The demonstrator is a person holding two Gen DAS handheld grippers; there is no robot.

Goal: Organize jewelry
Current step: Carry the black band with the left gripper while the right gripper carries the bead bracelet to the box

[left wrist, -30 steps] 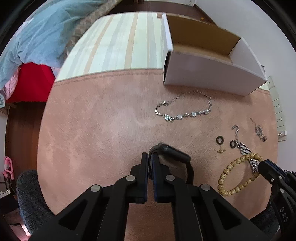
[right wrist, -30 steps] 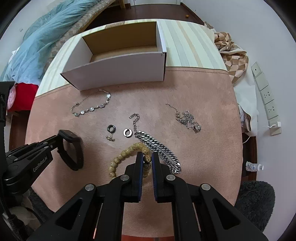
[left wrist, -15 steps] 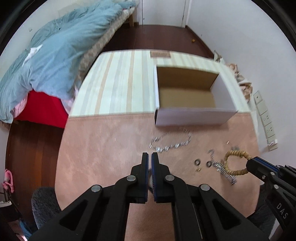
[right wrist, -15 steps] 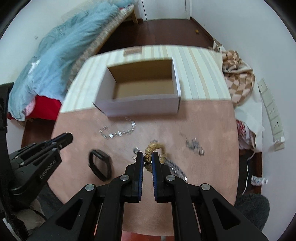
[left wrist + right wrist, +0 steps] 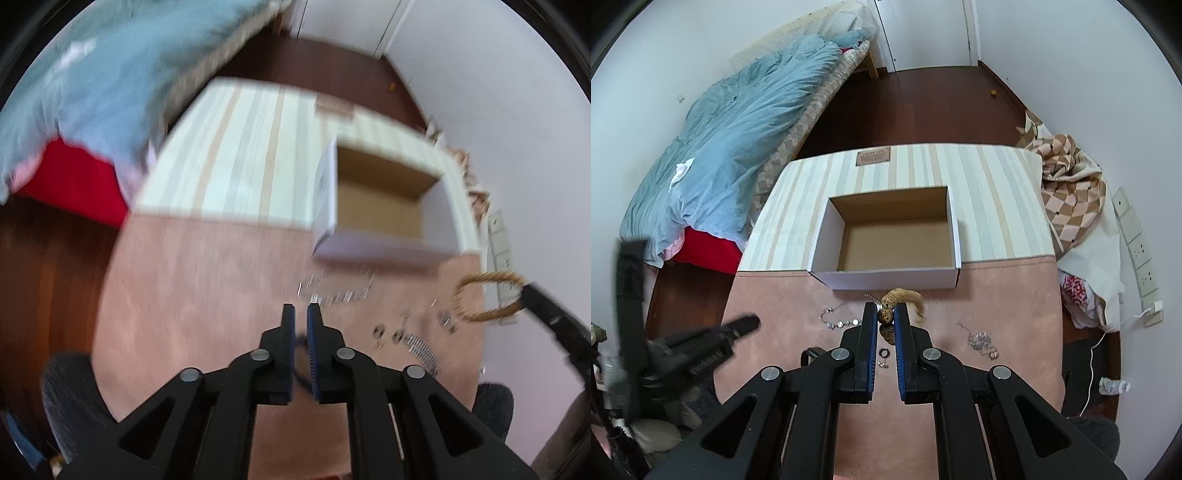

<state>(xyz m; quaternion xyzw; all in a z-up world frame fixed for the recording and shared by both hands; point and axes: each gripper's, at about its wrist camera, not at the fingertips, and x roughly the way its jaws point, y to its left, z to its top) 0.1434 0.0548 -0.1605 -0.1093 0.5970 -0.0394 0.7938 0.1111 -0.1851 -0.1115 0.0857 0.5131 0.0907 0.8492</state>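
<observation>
In the blurred left wrist view my left gripper (image 5: 301, 314) hangs high over the pink table top (image 5: 192, 295). Its jaws are opening, with a narrow gap. A black band (image 5: 300, 345) shows dark, low in that gap, and the pads do not look pressed on it. In the right wrist view part of the band (image 5: 809, 353) lies apart from the left gripper (image 5: 750, 323). My right gripper (image 5: 886, 314) is shut on a wooden bead bracelet (image 5: 903, 297), which hangs as a loop (image 5: 487, 299). The open white box (image 5: 886, 275) stands just beyond.
On the pink cloth lie a silver necklace (image 5: 838, 322), a tangled silver chain (image 5: 982, 339), small dark rings (image 5: 884, 352) and a flat chain bracelet (image 5: 421, 347). A bed (image 5: 738, 129) stands left. A checked cloth (image 5: 1067, 184) and wall sockets (image 5: 1137, 240) are at the right.
Both grippers have risen well above the table. The right one has lifted the bead bracelet off the cloth. The left jaws have parted slightly and the band has slipped low in them.
</observation>
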